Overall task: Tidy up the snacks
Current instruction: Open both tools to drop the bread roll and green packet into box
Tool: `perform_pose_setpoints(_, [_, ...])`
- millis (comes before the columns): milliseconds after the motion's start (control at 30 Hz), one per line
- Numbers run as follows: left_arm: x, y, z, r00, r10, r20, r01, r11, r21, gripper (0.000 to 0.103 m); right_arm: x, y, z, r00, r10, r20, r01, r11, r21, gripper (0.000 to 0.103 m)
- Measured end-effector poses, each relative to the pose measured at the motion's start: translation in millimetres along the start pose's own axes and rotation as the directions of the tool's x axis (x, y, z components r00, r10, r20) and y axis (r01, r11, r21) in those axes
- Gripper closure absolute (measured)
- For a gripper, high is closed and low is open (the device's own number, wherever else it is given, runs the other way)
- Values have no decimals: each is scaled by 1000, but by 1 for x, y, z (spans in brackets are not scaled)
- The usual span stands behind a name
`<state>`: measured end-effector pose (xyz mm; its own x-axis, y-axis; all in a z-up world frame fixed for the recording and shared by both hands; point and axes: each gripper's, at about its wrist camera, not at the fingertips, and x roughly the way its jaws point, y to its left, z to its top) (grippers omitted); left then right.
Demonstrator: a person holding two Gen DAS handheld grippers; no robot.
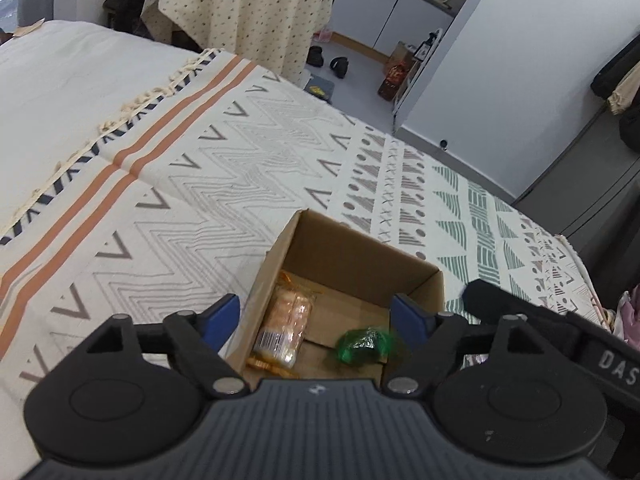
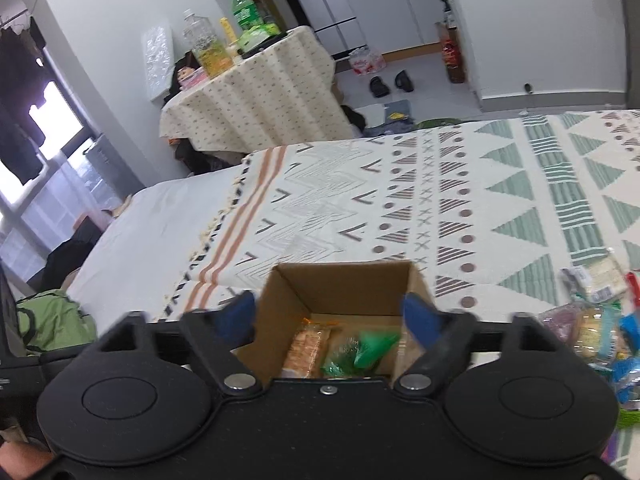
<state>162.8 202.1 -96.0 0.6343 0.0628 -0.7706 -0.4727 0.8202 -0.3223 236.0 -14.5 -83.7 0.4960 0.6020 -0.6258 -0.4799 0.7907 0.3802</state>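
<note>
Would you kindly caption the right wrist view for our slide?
Open hand-held gripper above a cardboard box holding two snacks, with more snacks loose on the patterned blanket.

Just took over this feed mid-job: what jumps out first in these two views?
The open cardboard box on the patterned blanket, dead ahead of both open grippers. Inside it lie an orange cracker pack on the left and a green-wrapped snack beside it. More loose snacks wait on the blanket, right of the box.
</note>
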Motion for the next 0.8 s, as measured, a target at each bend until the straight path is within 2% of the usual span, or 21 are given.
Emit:
perform_pose_setpoints(133, [-7,-4,-4,1000,24,4,-24,1000,-4,19,-13,-10,-4,998,-56,21,56,998,-3,7])
perform_pose_setpoints(300, [-13,-11,-9,999,33,2,-33,999,-2,19,-35,-25,-11,997,-55,50,54,998,11,4])
perform_pose_setpoints(367, [-17,-15,-12,1000,27,7,-27,1000,6,18,-42,-31,-12,996,-67,57,66,998,21,0])
perform_pose_setpoints(600, [-28,-34,-26,1000,-12,5,12,1000,26,7,-68,-50,-19,991,-111,73,108,993,41,0])
perform_pose_setpoints(800, [-42,-52,-37,999,-33,6,33,999,39,0,-91,-66,-23,993,-96,74,92,994,65,0])
